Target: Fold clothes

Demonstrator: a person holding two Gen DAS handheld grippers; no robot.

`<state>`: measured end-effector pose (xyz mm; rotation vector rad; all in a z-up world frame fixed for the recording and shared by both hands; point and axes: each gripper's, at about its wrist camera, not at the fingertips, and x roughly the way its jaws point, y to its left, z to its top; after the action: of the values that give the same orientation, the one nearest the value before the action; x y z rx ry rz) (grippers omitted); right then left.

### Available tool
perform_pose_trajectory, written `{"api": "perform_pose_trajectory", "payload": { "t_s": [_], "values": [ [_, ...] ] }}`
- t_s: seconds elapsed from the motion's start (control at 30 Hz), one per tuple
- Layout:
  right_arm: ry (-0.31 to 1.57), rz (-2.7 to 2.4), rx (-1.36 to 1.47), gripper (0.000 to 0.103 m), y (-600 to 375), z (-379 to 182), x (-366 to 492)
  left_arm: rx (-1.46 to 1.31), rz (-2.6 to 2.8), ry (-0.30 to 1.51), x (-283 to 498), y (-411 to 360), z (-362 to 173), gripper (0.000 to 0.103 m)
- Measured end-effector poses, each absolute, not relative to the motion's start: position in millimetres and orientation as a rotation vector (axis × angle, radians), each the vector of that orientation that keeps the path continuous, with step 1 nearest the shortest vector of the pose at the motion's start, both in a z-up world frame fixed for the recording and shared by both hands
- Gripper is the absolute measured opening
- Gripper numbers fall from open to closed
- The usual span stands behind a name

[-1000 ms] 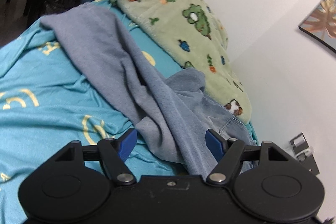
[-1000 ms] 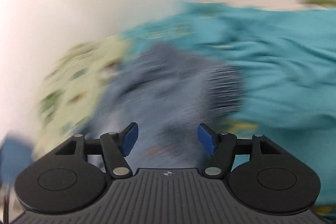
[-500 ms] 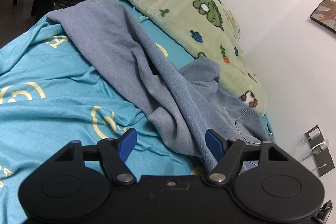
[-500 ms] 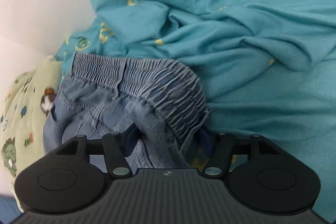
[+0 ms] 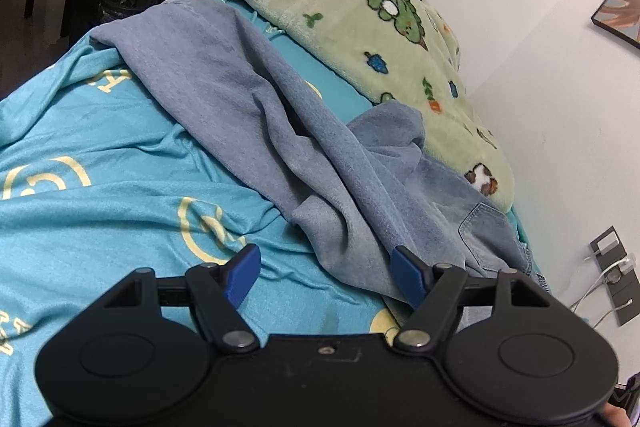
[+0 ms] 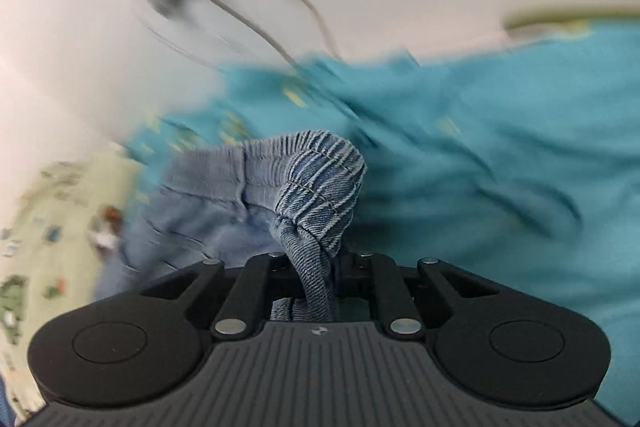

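Turquoise bedding (image 5: 100, 211) with yellow prints covers the bed where we work, a white wall running along its far side. On it, toward the left, our left claw (image 5: 324, 269) stands with its jaws apart just above the sheet, nothing between them. The blue denim trousers (image 5: 248, 99) lie crumpled diagonally across the bed, legs trailing away, beside a green fleece blanket (image 5: 360, 27) against the wall. Further right, our right claw (image 6: 316, 263), which a second ago stood wide, is closing on the gathered elastic waistband (image 6: 320, 179), and the pads already pinch a bunch of it. That gives us one corner to lift and spread; we judge folding has barely begun. No containers are in view.
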<state>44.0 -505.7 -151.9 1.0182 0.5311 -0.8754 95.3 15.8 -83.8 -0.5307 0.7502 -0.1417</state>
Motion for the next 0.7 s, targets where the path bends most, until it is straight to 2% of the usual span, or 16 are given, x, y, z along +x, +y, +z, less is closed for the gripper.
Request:
{"api": "perform_pose_trajectory", "payload": {
  "t_s": [0.13,0.2,0.27,0.47,0.57,0.7],
  "values": [
    [0.529,-0.875,0.972,0.024,-497.4,-145.5,38.8,-0.521,-0.150,0.740,94.1,14.5,-81.2,0.069],
    [0.512,-0.880,0.934,0.039,-491.6,-140.8,33.3,-0.516,-0.151,0.734,93.4,14.3,-79.3,0.069],
    [0.472,-0.915,0.868,0.064,-484.2,-133.4,27.7,-0.507,-0.150,0.724,92.6,13.9,-76.1,0.069],
    [0.317,-0.823,0.681,0.067,-459.9,-99.6,37.0,-0.385,-0.119,0.665,91.7,12.6,-52.9,0.070],
    [0.328,-0.583,0.569,0.076,-425.2,-91.5,54.6,-0.280,-0.072,0.663,95.5,10.9,-41.1,0.070],
    [0.408,-0.194,0.504,0.077,-376.2,-101.1,89.1,-0.231,-0.070,0.697,101.4,11.5,-32.0,0.070]
  ]
}}
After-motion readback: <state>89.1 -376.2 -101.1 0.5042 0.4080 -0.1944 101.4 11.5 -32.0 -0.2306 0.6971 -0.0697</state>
